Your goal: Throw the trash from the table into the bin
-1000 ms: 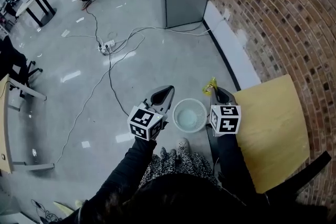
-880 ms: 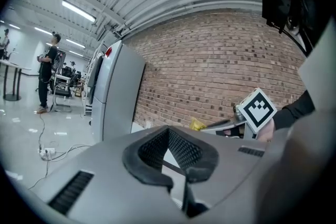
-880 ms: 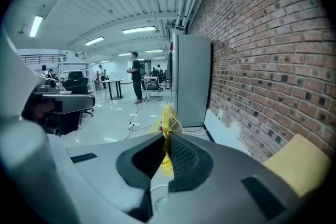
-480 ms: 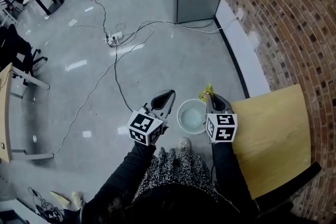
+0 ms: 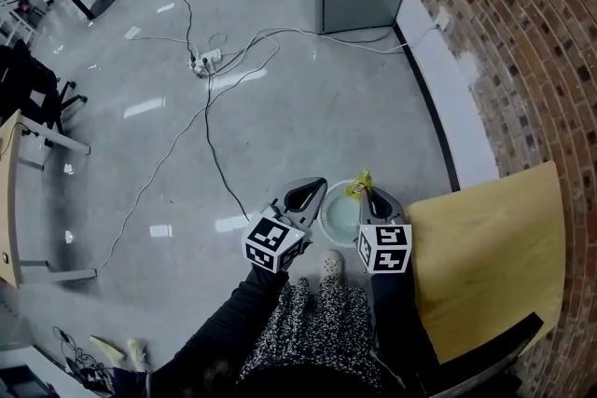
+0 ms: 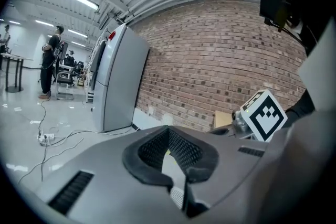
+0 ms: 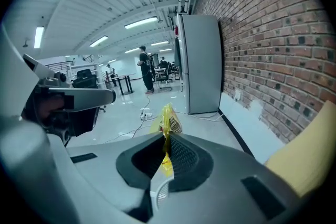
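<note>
Jaws of the right gripper [image 7: 167, 138] clench a crinkled yellow plastic wrapper [image 7: 169, 122] over the round white mesh bin's [image 5: 326, 217] 1 o'clock rim. The left gripper's [image 6: 169, 132] jaws, pressed together and empty, hover at its 10 o'clock.

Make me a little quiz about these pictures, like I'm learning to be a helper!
1. Which gripper holds the yellow wrapper? A) left B) right
2. True or false: the wrapper lies inside the white bin.
3. Fill in: the wooden table stands beside a ____ wall.
Key: 1 B, the right gripper pinches it. 2 false, it is pinched in the fingers, not lying in the white bin. 3 brick.
</note>
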